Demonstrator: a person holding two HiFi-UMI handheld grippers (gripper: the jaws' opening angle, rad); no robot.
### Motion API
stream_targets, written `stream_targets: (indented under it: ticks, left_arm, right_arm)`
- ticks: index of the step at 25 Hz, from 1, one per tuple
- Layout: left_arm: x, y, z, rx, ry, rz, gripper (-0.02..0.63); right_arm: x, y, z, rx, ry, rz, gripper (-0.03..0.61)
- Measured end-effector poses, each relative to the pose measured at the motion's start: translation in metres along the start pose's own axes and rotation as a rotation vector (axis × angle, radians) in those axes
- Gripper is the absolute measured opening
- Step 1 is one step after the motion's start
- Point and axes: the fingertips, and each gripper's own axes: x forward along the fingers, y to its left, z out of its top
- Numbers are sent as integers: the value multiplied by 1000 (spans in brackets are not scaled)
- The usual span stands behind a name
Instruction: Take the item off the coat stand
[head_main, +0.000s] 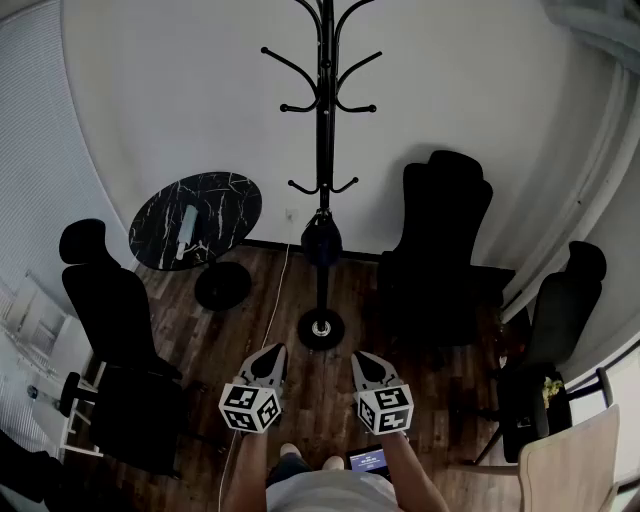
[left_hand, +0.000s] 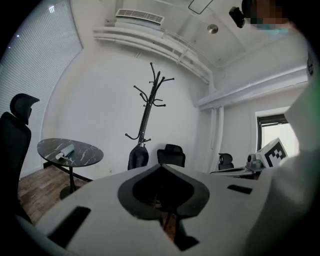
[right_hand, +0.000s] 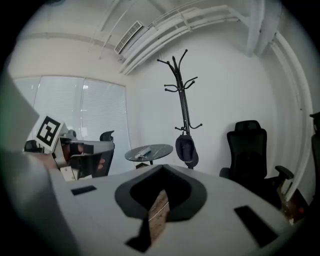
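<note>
Grippers are being held side by side at the lower middle of the head view: the white and black left gripper (head_main: 272, 352) and the matching right gripper (head_main: 365, 358), each bearing its cube of square markers. In each gripper's own view the jaws are being kept pressed together with nothing between them, and only a thin strip of floor is being shown through the seam. Both are being pointed up the frame, well apart from the stand.

Beyond them, brown wood-plank floor (head_main: 270, 320) is being crossed by a thin pale cable (head_main: 272, 300). The tall black metal coat stand (head_main: 323, 120) is being shown at the centre, on its round base. A dark rounded item (head_main: 321, 240), cap or bag cannot be told, is being carried on a low hook of that stand, close against the pole, just above the floor. It is also being seen at the middle of the left gripper view (left_hand: 138, 157) and of the right gripper view (right_hand: 186, 149).

To the left of the stand, a round black marbled table (head_main: 225, 200) is bearing a pale oblong object (head_main: 186, 232). A black high-backed office chair (head_main: 445, 250) is being shown right of the stand, against the white wall (head_main: 480, 70).
</note>
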Motion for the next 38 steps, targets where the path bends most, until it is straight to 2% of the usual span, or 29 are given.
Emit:
stream_targets:
  ticks: [6, 13, 21, 25, 31, 38]
  left_arm:
    - [3, 0, 6, -9, -22, -8, 20]
    - [8, 4, 5, -20, -5, 2, 20]
    - [23, -13, 3, -1, 27, -13, 20]
    - [30, -10, -4, -27, 41, -5, 20]
    - [53, 6, -7, -30, 51, -2, 20]
    - [106, 36, 5, -34, 45, -23, 20]
  right_arm:
    - [4, -2, 3, 13, -9, 9, 12]
    - [8, -8, 1, 33, 7, 7, 12]
    - [1, -29, 0, 74, 11, -12, 12]
    - [6, -35, -7, 93, 25, -13, 12]
    - [32, -50, -7, 111, 35, -25, 12]
    - [82, -74, 6, 104, 46, -45, 12]
